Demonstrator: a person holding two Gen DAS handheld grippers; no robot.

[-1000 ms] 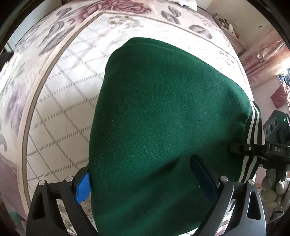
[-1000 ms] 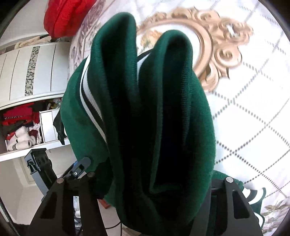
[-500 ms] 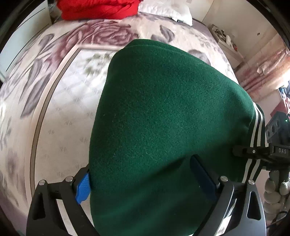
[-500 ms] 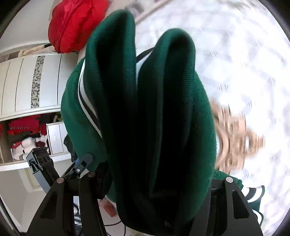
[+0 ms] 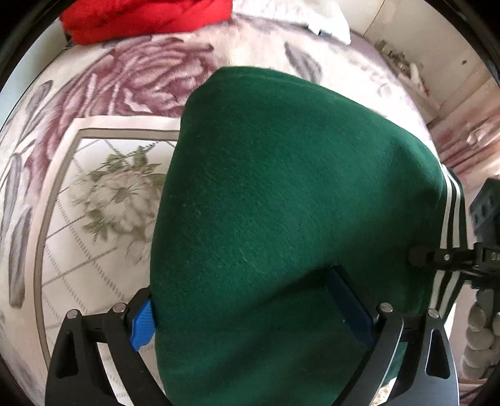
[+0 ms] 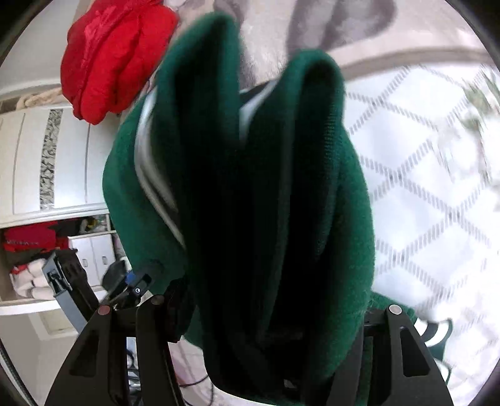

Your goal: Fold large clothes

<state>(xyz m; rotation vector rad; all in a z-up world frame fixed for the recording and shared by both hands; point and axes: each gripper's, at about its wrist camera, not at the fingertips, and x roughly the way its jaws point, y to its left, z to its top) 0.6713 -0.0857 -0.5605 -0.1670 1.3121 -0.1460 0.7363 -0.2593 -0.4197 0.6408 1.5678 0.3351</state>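
Observation:
A thick, folded dark green garment [image 5: 281, 187] with white stripes on its trim hangs over the bed, held up by both grippers. In the left wrist view my left gripper [image 5: 247, 312] is shut on its near edge, one blue pad [image 5: 143, 321] on each side of the cloth. At that view's right edge the right gripper [image 5: 450, 259] clamps the striped trim. In the right wrist view the green garment [image 6: 343, 187] bulges in several folds between the fingers of my right gripper [image 6: 268, 312], which is shut on the bundle. The left gripper [image 6: 131, 284] shows at lower left.
The bed [image 5: 103, 187] below has a pale quilted cover with flower prints. A folded red garment [image 5: 147, 18] and a white pillow [image 5: 297, 15] lie at its far end. A white wardrobe [image 6: 47, 162] with open shelves of clothes stands beside the bed.
Both grippers have carried the green garment across the bed toward its far end; the red garment and pillow have come closer. The grips look unchanged.

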